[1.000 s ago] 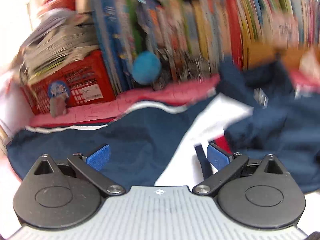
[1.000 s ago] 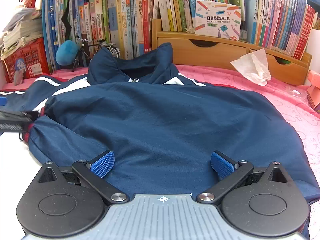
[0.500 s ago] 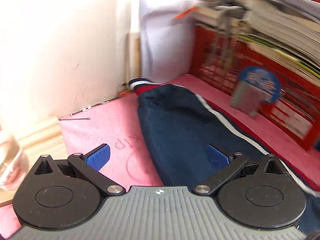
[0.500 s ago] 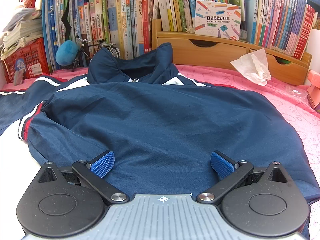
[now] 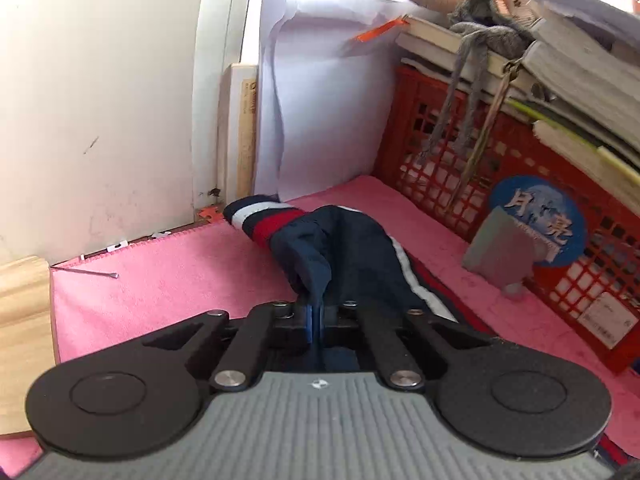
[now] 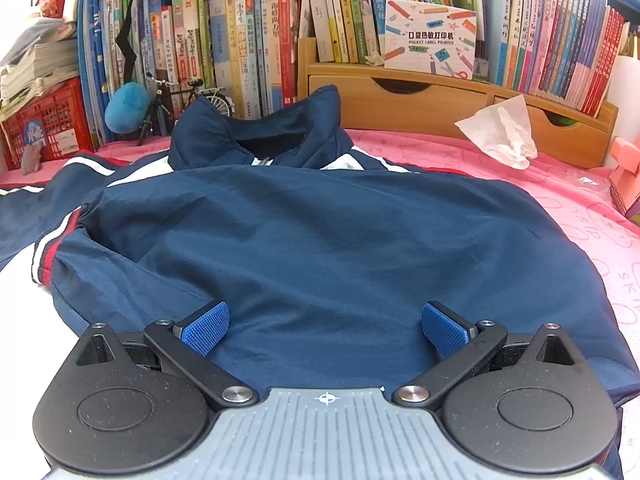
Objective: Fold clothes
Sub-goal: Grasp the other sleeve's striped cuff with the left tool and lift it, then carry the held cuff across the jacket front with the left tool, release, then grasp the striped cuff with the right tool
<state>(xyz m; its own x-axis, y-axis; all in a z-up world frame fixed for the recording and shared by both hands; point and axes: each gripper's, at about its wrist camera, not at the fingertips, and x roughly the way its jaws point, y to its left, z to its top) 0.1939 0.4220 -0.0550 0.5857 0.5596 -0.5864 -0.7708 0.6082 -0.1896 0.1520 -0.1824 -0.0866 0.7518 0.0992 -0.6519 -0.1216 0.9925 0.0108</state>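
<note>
**Sleeve pinched, fold barely begun**

The navy jacket (image 6: 320,248) lies spread flat on the pink surface (image 6: 580,216), collar at the far side by the books (image 6: 248,40); no fold is complete, as far as I can judge. Its left sleeve (image 5: 352,256) stretches out toward the red crate (image 5: 500,184), striped cuff (image 5: 260,220) at the far end. The left gripper (image 5: 316,320) is pressed together, pinching sleeve cloth. The right gripper (image 6: 324,326) hovers spread over the near hem, gripping nothing.

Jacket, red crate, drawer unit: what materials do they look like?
Jacket: thin synthetic weave, probably; faint sheen, soft creases. Its striped cuff looks like ribbed knit. Crate: moulded plastic, glossy lattice walls. Drawer unit: wood or wood-look board, smooth, visible grain.
</note>
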